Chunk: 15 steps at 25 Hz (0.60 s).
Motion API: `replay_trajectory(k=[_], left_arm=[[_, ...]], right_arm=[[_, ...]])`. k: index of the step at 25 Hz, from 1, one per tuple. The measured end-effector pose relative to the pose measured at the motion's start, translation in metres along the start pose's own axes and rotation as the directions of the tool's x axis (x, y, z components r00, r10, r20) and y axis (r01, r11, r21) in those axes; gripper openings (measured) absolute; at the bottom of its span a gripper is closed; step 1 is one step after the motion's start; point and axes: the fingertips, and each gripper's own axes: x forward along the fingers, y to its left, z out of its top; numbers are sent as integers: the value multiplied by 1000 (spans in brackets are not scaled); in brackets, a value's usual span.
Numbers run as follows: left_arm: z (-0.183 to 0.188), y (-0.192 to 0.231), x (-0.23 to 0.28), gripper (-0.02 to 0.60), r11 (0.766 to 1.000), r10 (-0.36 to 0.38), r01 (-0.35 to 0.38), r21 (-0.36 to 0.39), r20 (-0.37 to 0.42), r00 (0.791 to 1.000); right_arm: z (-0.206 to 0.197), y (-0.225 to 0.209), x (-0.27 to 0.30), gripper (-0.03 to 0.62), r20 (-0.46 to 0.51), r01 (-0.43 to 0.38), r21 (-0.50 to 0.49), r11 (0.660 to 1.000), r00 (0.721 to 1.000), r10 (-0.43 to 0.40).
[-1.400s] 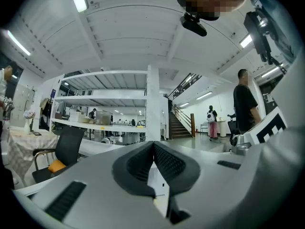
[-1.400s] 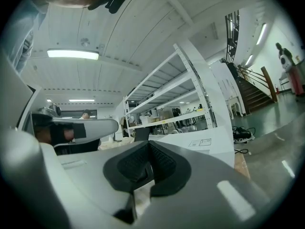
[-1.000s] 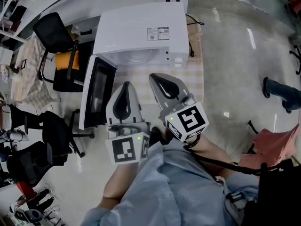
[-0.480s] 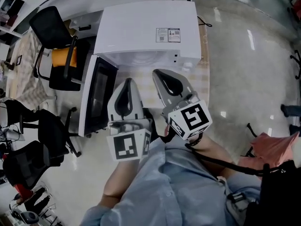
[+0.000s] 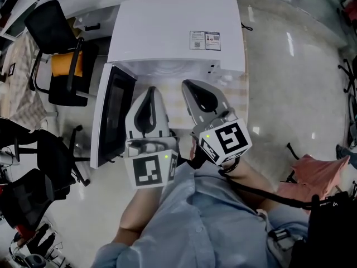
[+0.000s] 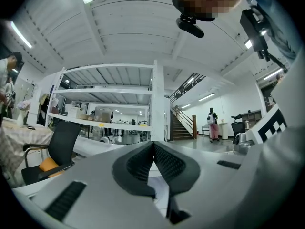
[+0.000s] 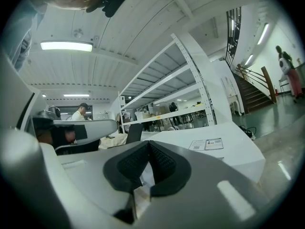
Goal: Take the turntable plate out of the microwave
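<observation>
The head view looks steeply down from close above the microwave (image 5: 175,35), the left tool (image 5: 150,91) and the right tool (image 5: 188,85). Each tool view rides behind its own jaws, facing level; the right tool view shares the microwave's top.

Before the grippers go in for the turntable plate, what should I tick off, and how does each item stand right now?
1. The microwave has its door open: ok, swung out to the left.
2. Jaws of the left gripper apart for a grasp: not ok, shut and empty.
3. Jaws of the right gripper apart: not ok, shut and empty.
4. Sight of the turntable plate: cannot tell, the cavity is not visible.
5. Both grippers in front of the opening: ok.
</observation>
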Motion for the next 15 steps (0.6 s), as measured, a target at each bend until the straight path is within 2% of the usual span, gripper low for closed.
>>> replay_trajectory(k=[7,15], left_arm=[[-17,9,19,8,1000,-21,21,-2,2,1000],[-53,21,29,8,999,-33,33,-8,-5,999]], right_arm=[[-16,-15,13,2,-6,35,5,999,999,-35],[-54,-22,26,2,-17,53,20,998,998,-52]])
